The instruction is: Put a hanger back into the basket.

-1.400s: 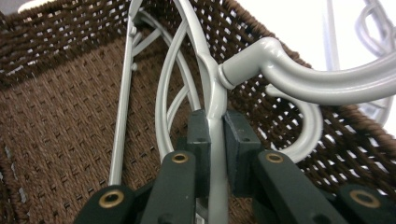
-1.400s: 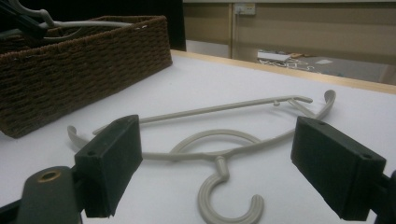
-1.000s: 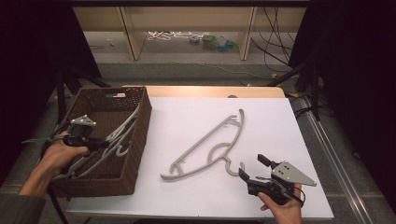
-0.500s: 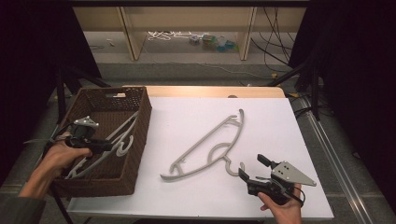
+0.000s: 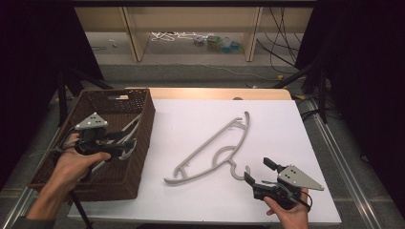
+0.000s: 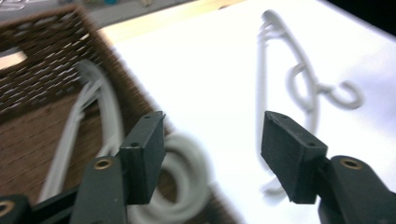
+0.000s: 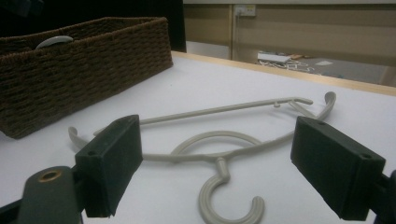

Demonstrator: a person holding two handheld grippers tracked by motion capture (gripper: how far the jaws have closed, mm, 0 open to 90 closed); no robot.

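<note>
since a second ago the left gripper (image 5: pixel 125 151) is lifting off the basket (image 5: pixel 143 102), jaws wide and empty; the right gripper (image 5: pixel 258 172), also gaping, is waiting near the counter's front edge by the light, stiff, slippery hanger (image 5: pixel 210 152), best pinched at its neck.

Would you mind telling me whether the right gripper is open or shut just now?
Open. The right gripper shows both black jaws set wide apart, with the grey hanger lying on the white table beyond them, ungripped.

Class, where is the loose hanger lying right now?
In the high view, the hanger lies flat mid-table on the white table, right of the basket, its hook just ahead of the open right tongs.
</note>
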